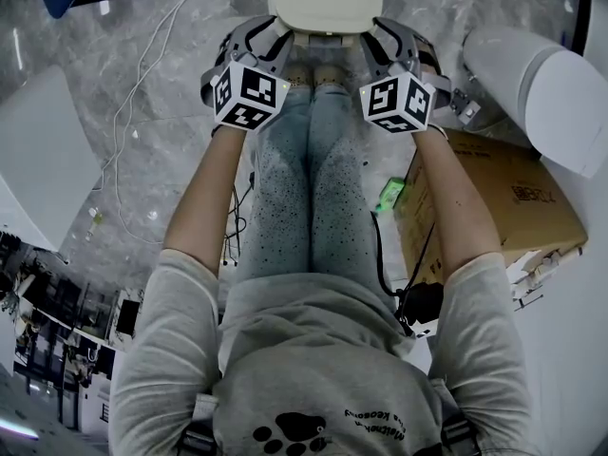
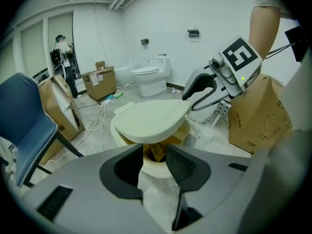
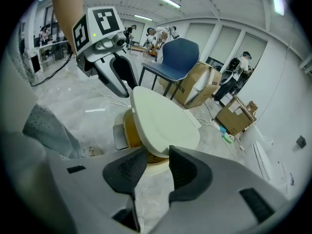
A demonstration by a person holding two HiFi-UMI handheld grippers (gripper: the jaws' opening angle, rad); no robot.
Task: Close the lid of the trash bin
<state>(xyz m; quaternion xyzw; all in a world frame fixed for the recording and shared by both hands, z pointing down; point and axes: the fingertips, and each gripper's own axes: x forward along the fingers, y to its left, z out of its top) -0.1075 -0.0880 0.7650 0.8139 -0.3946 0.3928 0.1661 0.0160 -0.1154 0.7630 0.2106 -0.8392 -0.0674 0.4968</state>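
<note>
Lid (image 2: 153, 118) is sitting half-raised over the bin (image 3: 128, 129), just ahead of the person's feet. Left gripper (image 2: 153, 151) and right gripper (image 3: 157, 154) are flanking it, both with jaws apart and holding nothing. Pushing on one side only risks the lid twisting or the bin tipping. A box (image 1: 494, 198), cables (image 1: 142, 84) and a chair (image 3: 178, 57) are standing nearby, and nothing is blocking the lid.

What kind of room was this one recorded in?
Probably a workroom or test lab, not a home: cardboard boxes stand around, a toilet sits out in the open, and loose cables trail over the grey floor.
</note>
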